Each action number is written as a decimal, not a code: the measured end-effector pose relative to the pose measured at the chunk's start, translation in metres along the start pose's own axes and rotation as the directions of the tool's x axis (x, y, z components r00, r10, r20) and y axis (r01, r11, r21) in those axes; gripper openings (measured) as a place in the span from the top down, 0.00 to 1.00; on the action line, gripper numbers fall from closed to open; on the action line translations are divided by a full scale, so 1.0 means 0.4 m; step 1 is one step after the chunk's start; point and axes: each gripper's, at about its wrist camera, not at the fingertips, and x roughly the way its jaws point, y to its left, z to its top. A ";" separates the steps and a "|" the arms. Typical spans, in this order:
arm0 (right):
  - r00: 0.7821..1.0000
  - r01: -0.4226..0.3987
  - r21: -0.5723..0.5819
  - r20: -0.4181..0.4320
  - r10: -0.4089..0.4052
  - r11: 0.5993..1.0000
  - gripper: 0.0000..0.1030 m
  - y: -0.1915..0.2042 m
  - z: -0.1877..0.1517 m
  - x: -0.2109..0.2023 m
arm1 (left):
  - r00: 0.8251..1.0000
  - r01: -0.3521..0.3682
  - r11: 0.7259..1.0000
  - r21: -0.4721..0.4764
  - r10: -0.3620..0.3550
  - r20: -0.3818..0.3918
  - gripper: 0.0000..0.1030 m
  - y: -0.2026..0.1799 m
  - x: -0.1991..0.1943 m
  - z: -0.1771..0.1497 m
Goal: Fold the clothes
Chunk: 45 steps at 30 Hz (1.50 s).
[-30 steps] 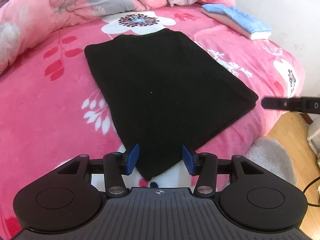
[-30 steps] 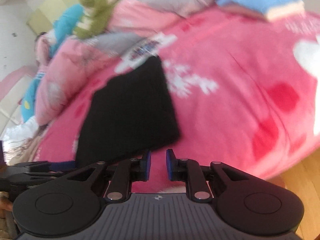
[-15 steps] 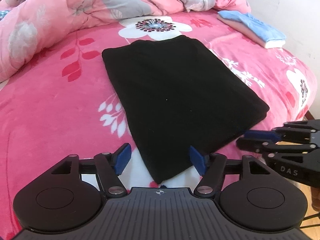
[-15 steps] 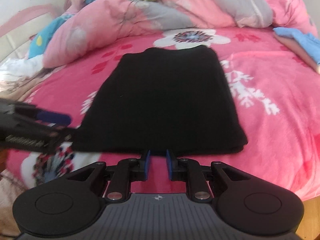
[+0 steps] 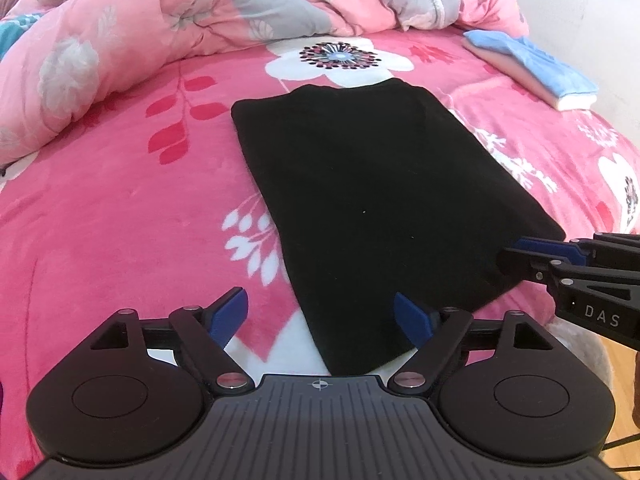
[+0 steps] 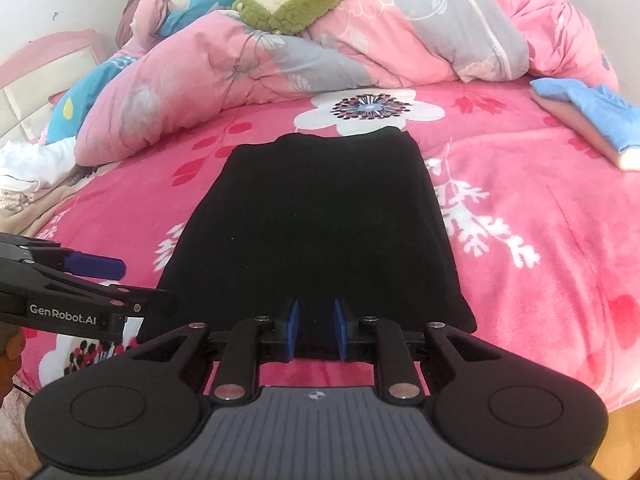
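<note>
Wider-spread left fingers now, black garment's corner between.

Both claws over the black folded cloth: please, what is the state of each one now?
Left claw: opening wide, near corner of the flat black folded cloth between its pads, not gripped.
Right claw: narrow gap, holding nothing.

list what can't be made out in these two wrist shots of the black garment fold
- Black garment, both views: folded flat and uniformly dark, so its type and layers cannot be told.
- Garment's near edge, right wrist view: hidden behind the right gripper.
- Green plush toy, left wrist view: cut off by the top edge.
- Person's hand holding the left gripper, right wrist view: cut off at the left edge.
</note>
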 end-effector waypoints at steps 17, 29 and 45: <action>1.000 0.024 -0.026 -0.003 -0.024 0.999 0.68 0.018 0.009 0.024 | 1.000 -0.018 1.000 -0.010 0.018 -0.001 0.09 0.008 0.023 0.005; 0.999 0.016 -0.028 -0.028 -0.016 0.999 0.63 0.033 -0.006 0.049 | 0.999 -0.043 0.999 -0.008 0.043 -0.008 0.07 0.010 0.036 -0.001; 0.999 -0.007 -0.034 -0.033 0.006 0.999 0.58 0.047 -0.036 0.032 | 0.999 -0.042 0.999 -0.019 0.041 -0.021 0.01 0.017 0.059 -0.030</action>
